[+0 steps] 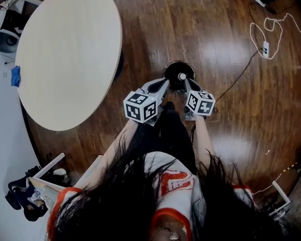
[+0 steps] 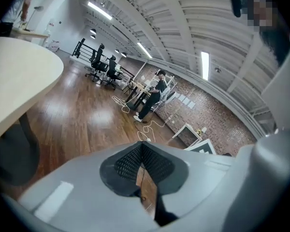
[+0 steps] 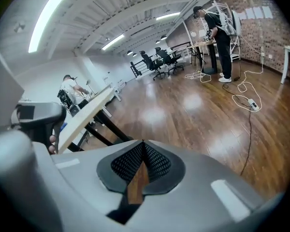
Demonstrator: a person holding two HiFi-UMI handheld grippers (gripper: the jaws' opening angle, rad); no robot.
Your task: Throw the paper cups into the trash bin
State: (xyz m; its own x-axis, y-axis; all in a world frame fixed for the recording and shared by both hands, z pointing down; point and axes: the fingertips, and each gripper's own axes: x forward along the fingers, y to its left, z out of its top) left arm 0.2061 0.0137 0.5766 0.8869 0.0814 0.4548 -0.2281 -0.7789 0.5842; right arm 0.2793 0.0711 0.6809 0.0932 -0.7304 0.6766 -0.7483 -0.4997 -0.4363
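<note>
The grey left tool (image 2: 141,151) and right tool (image 3: 143,151) hang closed, empty, over the round black trash bin (image 1: 176,64). Paper cups crush easily, so I'd pinch the rim lightly.

the round table (image 1: 65,49) blocks the left; the trash bin (image 1: 171,68) stands just ahead; the floor (image 1: 215,29) on the right is open but for a cable (image 1: 265,47)

Open-plan office loft vibe: wood floor (image 3: 198,105), rolling office chairs (image 3: 157,61), desks (image 3: 199,43), brick wall (image 2: 208,115), strip lights (image 3: 46,21) overhead.
</note>
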